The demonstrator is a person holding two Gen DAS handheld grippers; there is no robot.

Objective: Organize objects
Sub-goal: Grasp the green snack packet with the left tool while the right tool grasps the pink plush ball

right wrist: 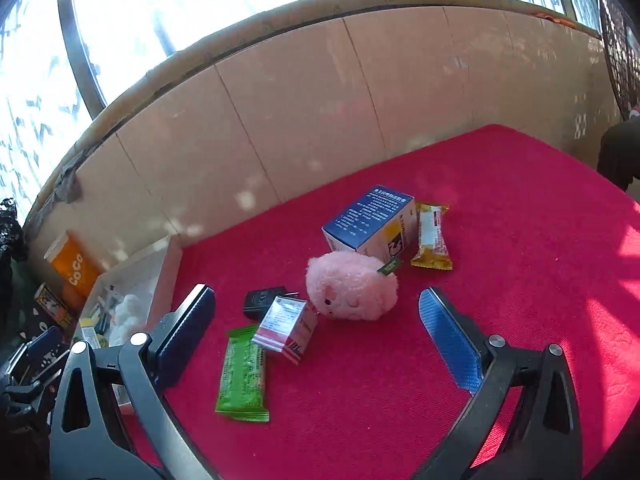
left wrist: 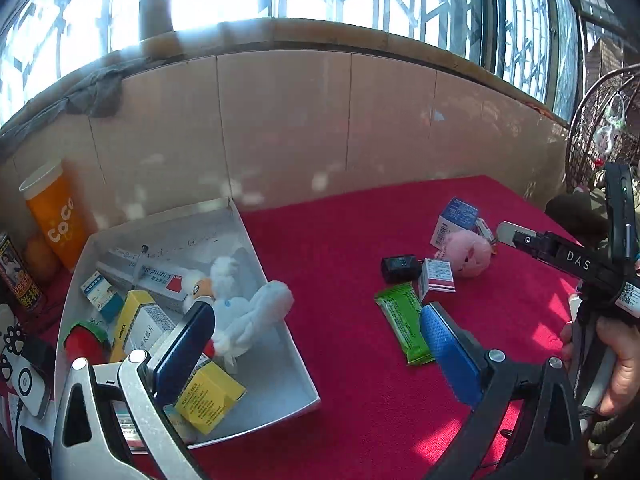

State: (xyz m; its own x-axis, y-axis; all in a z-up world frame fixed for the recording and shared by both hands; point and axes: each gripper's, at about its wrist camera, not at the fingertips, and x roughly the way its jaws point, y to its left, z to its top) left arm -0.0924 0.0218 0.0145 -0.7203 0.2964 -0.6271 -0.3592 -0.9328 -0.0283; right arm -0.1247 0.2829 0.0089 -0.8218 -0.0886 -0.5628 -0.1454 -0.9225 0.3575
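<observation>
**Inspector A:** Left wrist view: the shallow white cardboard tray (left wrist: 276,364) at the left edge of the red cloth-covered table (left wrist: 352,380) already holds a white plush toy (left wrist: 244,312), a yellow carton (left wrist: 210,396), a long white "Liquid" box (left wrist: 160,280), a red round item (left wrist: 86,342) and other small packs. In my judgement the sorting is well past the midpoint.

**Inspector B:** Right wrist view confirms the remainder. Lying on the cloth, outside the tray: a pink plush toy (right wrist: 350,288), a blue-and-white carton (right wrist: 370,222) just behind it, a yellow snack wrapper (right wrist: 432,236), a small red-and-white box (right wrist: 286,326), a black charger plug (right wrist: 262,300) and a green snack wrapper (right wrist: 242,372). Six items outstanding.

**Inspector A:** Tool condition?

**Inspector B:** The right gripper (right wrist: 316,344) has its jaws spread fully apart, nothing between the pads, facing the loose group. The left gripper (left wrist: 320,344) is likewise apart and empty, one finger hanging over the tray.

**Inspector A:** Limitations?

**Inspector B:** The tray's near corner is masked by the left gripper's frame. Carton print is unreadable. An orange "Coco" cup (left wrist: 54,216) and a printed can (left wrist: 18,276) stand beyond the tray; whether they belong to the task I cannot tell.
</observation>
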